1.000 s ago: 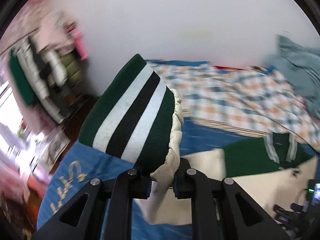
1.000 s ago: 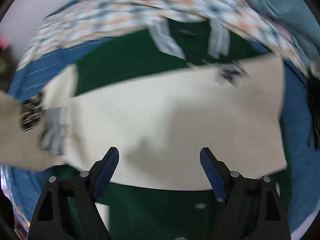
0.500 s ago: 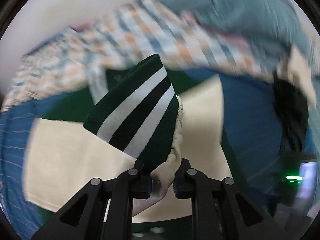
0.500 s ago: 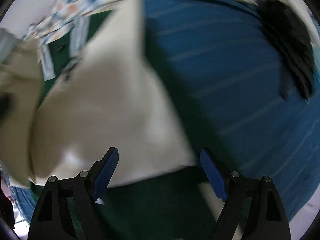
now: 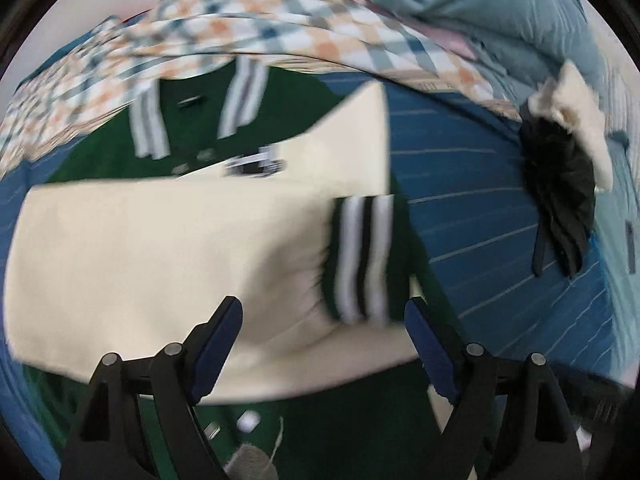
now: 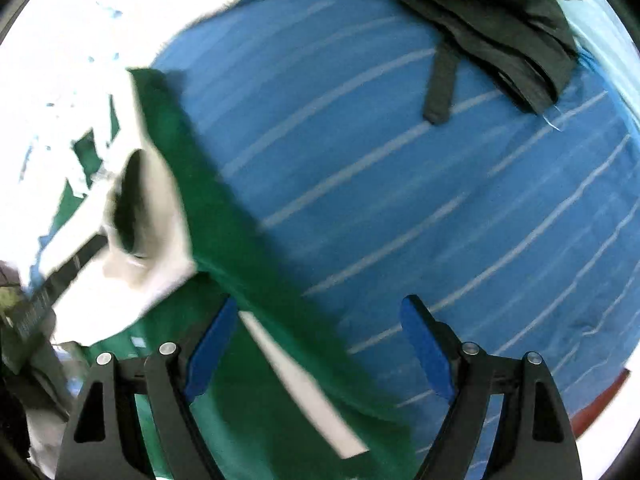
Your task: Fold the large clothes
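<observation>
A green jacket (image 5: 120,148) with cream sleeves lies on a blue striped bedsheet (image 5: 480,216). One cream sleeve (image 5: 160,248) lies folded across the body, its green, white and black striped cuff (image 5: 362,256) at the right. My left gripper (image 5: 324,340) is open and empty just above that sleeve. In the right wrist view my right gripper (image 6: 314,340) is open and empty over the jacket's green edge (image 6: 240,248), with the cuff (image 6: 132,200) at the left.
A plaid blanket (image 5: 240,28) and a teal quilt (image 5: 500,12) lie behind the jacket. A black garment (image 5: 560,200) with a cream piece (image 5: 580,120) lies on the sheet to the right, also in the right wrist view (image 6: 500,28).
My left gripper was shut on the striped cuff and carried it across the jacket. It has opened and the sleeve now lies flat. My right gripper swung right over the sheet.
</observation>
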`<state>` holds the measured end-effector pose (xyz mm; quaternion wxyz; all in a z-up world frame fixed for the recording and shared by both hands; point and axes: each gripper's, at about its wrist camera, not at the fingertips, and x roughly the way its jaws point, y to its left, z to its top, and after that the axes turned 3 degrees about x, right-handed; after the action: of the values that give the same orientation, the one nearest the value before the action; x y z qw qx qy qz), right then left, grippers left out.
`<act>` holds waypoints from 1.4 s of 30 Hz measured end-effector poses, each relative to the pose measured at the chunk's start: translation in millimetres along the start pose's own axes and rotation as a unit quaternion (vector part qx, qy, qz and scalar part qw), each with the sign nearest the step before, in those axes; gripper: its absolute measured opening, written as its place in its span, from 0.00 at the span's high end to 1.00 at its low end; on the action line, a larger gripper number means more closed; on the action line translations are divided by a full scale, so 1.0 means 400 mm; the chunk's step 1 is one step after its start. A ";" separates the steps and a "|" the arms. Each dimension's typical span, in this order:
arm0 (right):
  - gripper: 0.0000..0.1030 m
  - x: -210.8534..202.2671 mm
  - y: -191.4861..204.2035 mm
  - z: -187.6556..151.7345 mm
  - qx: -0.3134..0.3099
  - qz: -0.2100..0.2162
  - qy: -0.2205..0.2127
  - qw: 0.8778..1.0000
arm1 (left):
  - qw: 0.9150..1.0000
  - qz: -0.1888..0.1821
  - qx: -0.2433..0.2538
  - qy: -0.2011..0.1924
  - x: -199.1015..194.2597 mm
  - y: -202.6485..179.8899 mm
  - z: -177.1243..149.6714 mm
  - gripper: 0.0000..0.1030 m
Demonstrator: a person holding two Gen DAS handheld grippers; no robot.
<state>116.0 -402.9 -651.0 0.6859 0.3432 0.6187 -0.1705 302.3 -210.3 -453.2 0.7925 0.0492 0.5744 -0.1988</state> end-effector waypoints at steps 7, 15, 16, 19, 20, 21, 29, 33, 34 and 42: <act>0.17 0.060 0.250 0.054 -0.094 0.068 0.013 0.993 | 0.985 0.157 -0.067 -0.004 -0.121 0.284 -0.133 0.20; 0.94 0.251 0.453 0.162 -0.125 0.072 0.042 0.989 | 0.954 0.239 -0.179 0.014 -0.039 0.594 -0.143 0.17; 0.94 0.242 0.471 0.171 -0.128 0.065 0.024 0.989 | 0.956 0.228 -0.183 0.013 -0.039 0.596 -0.146 0.17; 0.94 0.161 0.527 0.187 -0.157 0.046 -0.056 0.985 | 0.963 0.216 -0.163 0.001 -0.069 0.560 -0.157 0.17; 0.94 0.148 0.524 0.188 -0.160 0.038 -0.064 0.984 | 0.964 0.215 -0.158 -0.002 -0.080 0.547 -0.157 0.17; 0.93 0.160 0.528 0.197 -0.165 0.020 -0.063 0.984 | 0.965 0.213 -0.155 -0.007 -0.095 0.530 -0.165 0.17; 0.45 0.120 0.355 0.211 -0.119 0.029 -0.005 0.992 | 0.952 0.280 -0.126 0.014 -0.108 0.490 -0.255 0.17; 0.44 0.136 0.307 0.102 -0.184 -0.025 0.042 0.982 | 0.943 0.302 -0.121 0.077 0.004 0.528 -0.318 0.17; 0.44 0.160 0.312 0.063 -0.221 -0.040 0.057 0.973 | 0.941 0.303 -0.124 0.085 0.027 0.539 -0.322 0.17; 0.75 0.236 0.267 0.062 -0.163 -0.043 -0.001 0.986 | 0.939 0.295 -0.150 0.091 0.097 0.602 -0.314 0.00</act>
<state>221.2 -326.5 -714.5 0.7255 0.2001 0.6512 -0.0974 289.9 38.7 -567.5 0.7584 0.1146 0.6268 0.1373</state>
